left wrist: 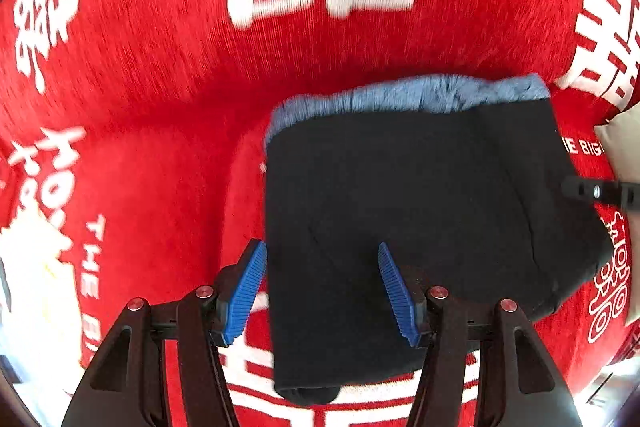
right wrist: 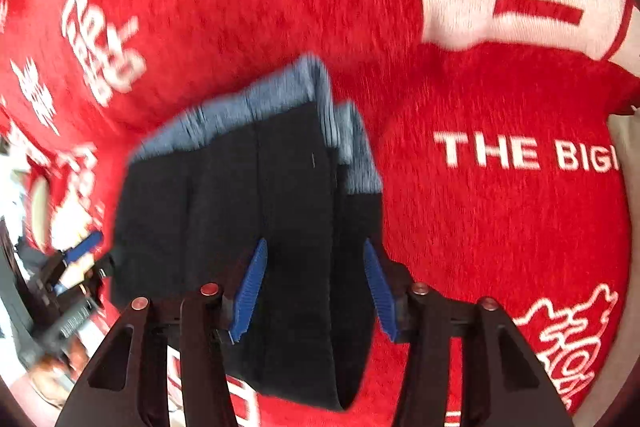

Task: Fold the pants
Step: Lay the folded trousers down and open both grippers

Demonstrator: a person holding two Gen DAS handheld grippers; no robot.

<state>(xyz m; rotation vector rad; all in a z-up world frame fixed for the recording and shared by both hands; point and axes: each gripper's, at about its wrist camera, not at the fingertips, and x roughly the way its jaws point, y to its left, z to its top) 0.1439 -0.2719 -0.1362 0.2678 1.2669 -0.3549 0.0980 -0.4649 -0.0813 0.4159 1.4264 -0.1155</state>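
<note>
The dark navy pants (left wrist: pixel 420 211) lie folded into a compact block on the red blanket (left wrist: pixel 160 87), with a light blue fleecy lining (left wrist: pixel 400 95) showing along the far edge. My left gripper (left wrist: pixel 322 255) is open above the block's near left part, holding nothing. In the right wrist view the pants (right wrist: pixel 240 195) show with the blue lining (right wrist: pixel 256 107) at the top. My right gripper (right wrist: pixel 314 251) is open over the block's right side, empty. The right gripper's tip shows at the right edge of the left wrist view (left wrist: pixel 596 191). The left gripper shows at the left of the right wrist view (right wrist: pixel 76 263).
The red blanket (right wrist: pixel 500 227) with white characters and lettering covers the whole surface. A raised fold of it lies at the far right (right wrist: pixel 520 75). Pale objects sit beyond the blanket's left edge (left wrist: pixel 32 267).
</note>
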